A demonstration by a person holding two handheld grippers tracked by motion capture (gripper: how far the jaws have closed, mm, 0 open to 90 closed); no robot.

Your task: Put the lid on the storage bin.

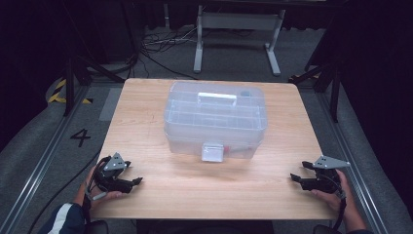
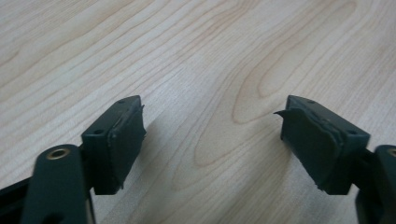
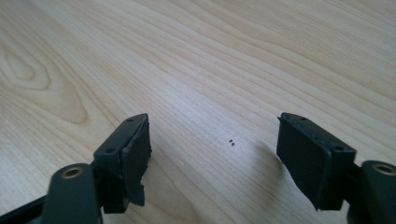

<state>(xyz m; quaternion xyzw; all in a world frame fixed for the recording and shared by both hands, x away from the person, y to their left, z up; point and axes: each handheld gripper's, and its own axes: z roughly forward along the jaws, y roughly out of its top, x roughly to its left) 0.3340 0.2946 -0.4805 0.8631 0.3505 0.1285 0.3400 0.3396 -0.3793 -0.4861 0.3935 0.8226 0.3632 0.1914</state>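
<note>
On the table (image 1: 146,117), my 2 tongs, left tongs (image 1: 138,181) and right tongs (image 1: 293,177), rest apart and empty; clear box (image 1: 215,119) untouched, latch (image 1: 213,151) shut.

Table (image 1: 146,195) is a light wood-grain top, roughly square, pale veneer with darker knot swirls visible up close in both gripper views. One item sits directly on it: a clear plastic storage box (image 1: 215,120), lid on, white handle on top and a white latch on the near face, placed at the centre, slightly toward the far edge. Two tiny dark specks (image 3: 231,142) lie on the wood near the right front corner. Table stands on grey floor (image 1: 234,53).
</note>
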